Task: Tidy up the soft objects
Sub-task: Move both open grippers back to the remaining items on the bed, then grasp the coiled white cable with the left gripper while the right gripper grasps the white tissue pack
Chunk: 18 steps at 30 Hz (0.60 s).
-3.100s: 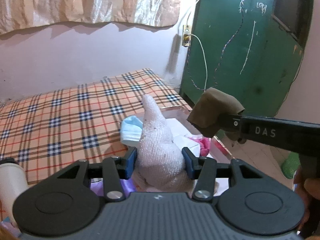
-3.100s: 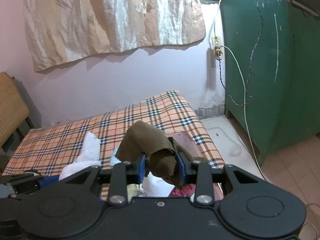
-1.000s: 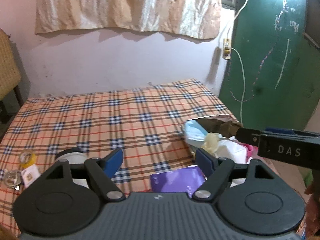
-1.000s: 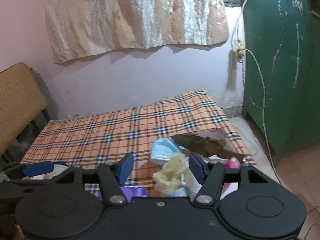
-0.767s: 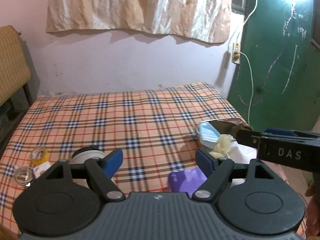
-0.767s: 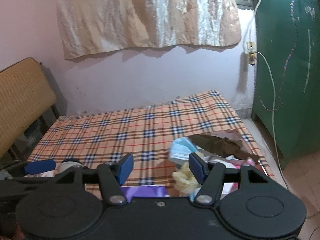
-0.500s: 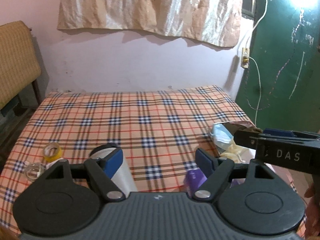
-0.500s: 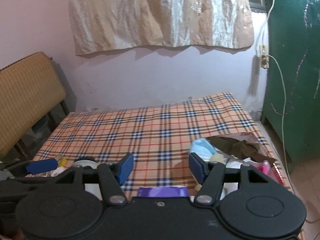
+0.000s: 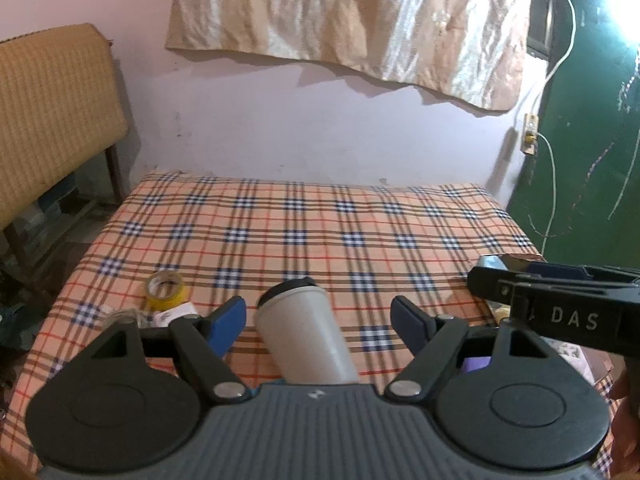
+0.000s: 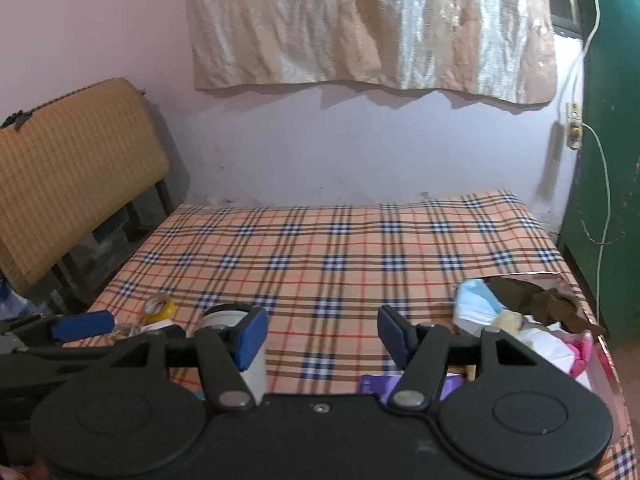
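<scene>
My left gripper (image 9: 318, 316) is open over the plaid bed (image 9: 320, 232), holding nothing. A white tumbler (image 9: 300, 340) stands below, in line with the gap between the pads, and neither pad touches it. My right gripper (image 10: 322, 334) is also open with nothing in it. To its right an open box (image 10: 606, 364) holds soft things: a brown cloth (image 10: 532, 298), a blue face mask (image 10: 476, 304), a pale yellow piece (image 10: 508, 320), white cloth (image 10: 540, 340) and something pink (image 10: 580, 356). A purple item (image 10: 376, 386) lies just under the right gripper.
A yellow tape roll (image 9: 166, 286) and small clutter (image 9: 124, 316) lie at the bed's near left. A woven chair (image 10: 72, 168) stands left of the bed, and a green door (image 10: 612, 160) with a hanging cable is on the right. The right gripper (image 9: 492, 276) reaches in from the right of the left wrist view.
Three seconds ago the left gripper held a white sock and the right a brown cloth; both are open now. Over the last second both views swung left, away from the box.
</scene>
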Tool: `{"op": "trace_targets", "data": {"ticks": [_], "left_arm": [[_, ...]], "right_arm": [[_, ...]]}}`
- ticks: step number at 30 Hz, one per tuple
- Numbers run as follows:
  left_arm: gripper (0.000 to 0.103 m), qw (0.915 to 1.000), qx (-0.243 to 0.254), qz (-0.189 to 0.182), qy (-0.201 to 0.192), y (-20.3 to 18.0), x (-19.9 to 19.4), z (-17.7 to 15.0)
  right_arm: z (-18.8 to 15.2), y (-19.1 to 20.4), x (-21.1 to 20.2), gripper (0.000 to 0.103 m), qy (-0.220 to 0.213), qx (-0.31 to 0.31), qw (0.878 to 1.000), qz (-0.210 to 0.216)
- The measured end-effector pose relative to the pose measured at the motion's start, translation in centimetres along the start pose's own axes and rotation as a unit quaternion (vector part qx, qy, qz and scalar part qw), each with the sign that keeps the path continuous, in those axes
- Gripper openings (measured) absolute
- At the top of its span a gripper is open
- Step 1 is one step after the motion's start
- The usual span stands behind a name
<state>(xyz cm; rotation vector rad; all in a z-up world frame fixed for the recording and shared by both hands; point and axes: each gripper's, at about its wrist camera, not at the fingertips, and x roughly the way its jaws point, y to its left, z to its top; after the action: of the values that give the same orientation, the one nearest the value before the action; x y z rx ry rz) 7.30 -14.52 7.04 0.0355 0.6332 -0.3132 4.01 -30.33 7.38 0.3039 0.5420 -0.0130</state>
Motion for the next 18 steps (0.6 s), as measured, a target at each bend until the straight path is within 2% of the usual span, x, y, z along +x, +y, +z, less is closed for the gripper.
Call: {"op": "trace_targets", "data": {"ticks": [18], "left_arm": [[0.081,0.9985,-0.036,0.04,0.005,7.3,-0.3,-0.9]], "right_arm": [[-0.3,8.2,3.8,0.074,0.023,-0.038,0.998,0.041]]}}
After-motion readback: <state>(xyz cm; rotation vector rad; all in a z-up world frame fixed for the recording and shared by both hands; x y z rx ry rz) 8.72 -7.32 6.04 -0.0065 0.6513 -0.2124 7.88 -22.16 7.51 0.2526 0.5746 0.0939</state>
